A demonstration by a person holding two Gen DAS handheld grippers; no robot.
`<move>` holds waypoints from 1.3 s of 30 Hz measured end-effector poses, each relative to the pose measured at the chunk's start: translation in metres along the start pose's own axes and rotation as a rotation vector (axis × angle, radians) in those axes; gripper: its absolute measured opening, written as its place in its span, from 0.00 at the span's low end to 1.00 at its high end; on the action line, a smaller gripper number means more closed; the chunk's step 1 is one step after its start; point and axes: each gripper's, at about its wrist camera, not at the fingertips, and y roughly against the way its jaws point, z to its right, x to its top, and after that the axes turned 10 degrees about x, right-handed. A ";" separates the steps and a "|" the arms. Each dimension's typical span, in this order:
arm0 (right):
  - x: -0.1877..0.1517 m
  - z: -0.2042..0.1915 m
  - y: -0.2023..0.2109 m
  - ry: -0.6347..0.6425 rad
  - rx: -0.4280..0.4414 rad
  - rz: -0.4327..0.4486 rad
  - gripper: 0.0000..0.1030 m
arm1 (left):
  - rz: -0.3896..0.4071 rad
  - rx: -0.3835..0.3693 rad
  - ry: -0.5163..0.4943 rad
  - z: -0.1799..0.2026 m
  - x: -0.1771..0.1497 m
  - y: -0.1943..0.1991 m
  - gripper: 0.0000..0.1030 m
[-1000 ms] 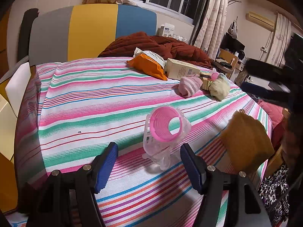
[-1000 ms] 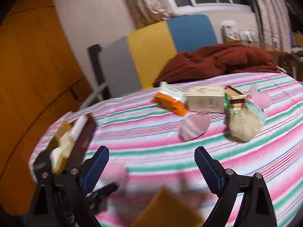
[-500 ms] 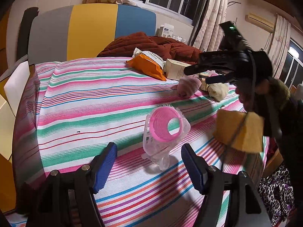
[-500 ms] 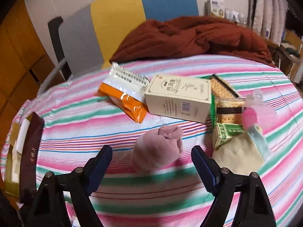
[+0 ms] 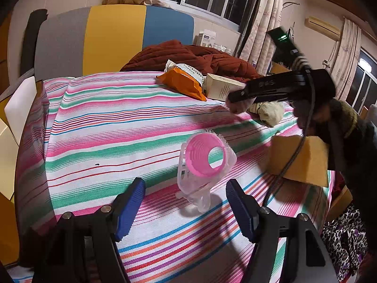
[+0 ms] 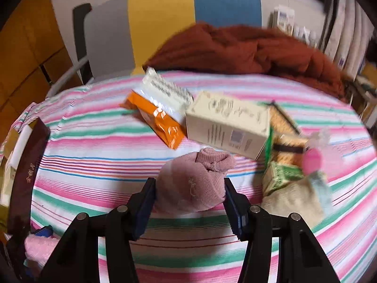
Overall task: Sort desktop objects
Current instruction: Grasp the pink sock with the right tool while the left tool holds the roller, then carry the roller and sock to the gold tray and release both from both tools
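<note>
Your right gripper [image 6: 189, 208] straddles the rolled pink sock [image 6: 192, 184] on the striped bench [image 6: 94, 165], one blue pad at each flank, touching or all but touching the fabric; whether the jaws have started to press cannot be told from the blurred right wrist view, and the sock sits on the cloth, not lifted. Just behind the sock lies a cream carton [image 6: 228, 123], with an orange snack bag [image 6: 160, 120] to its left and a green packet [image 6: 280, 174] and beige sock [image 6: 297, 200] to its right, all close together. The main risk is a shallow pinch: the sock is soft and rounded, so closing on its near end alone could squeeze it forward out of the pads and into the carton. A low approach could also catch the striped cloth along with the sock, dragging the neighbouring items when you lift. The blur suggests fast motion, so overshoot into the carton is plausible. Your left gripper [image 5: 186, 208] is wide open and holds nothing, hovering short of the pink hair roller in its clear clip [image 5: 203, 162], which stands alone near the front of the bench. A yellow sponge-like block [image 5: 304, 158] sits at the right edge under your right arm's cable [image 5: 294, 155]; a sweep of that arm could knock it off.
</note>
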 end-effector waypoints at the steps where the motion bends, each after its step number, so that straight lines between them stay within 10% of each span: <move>1: -0.003 -0.005 0.007 0.019 -0.004 0.016 0.55 | 0.000 0.000 0.000 0.000 0.000 0.000 0.70; 25: -0.065 -0.053 0.038 0.000 0.082 0.183 0.55 | 0.019 0.050 -0.046 0.014 0.022 0.004 0.80; 31: -0.065 -0.053 0.035 0.002 0.092 0.182 0.55 | 0.028 0.025 -0.020 0.011 0.026 0.001 0.48; 39: -0.066 -0.053 0.035 0.006 0.080 0.185 0.55 | 0.077 0.049 -0.073 0.022 0.023 0.011 0.41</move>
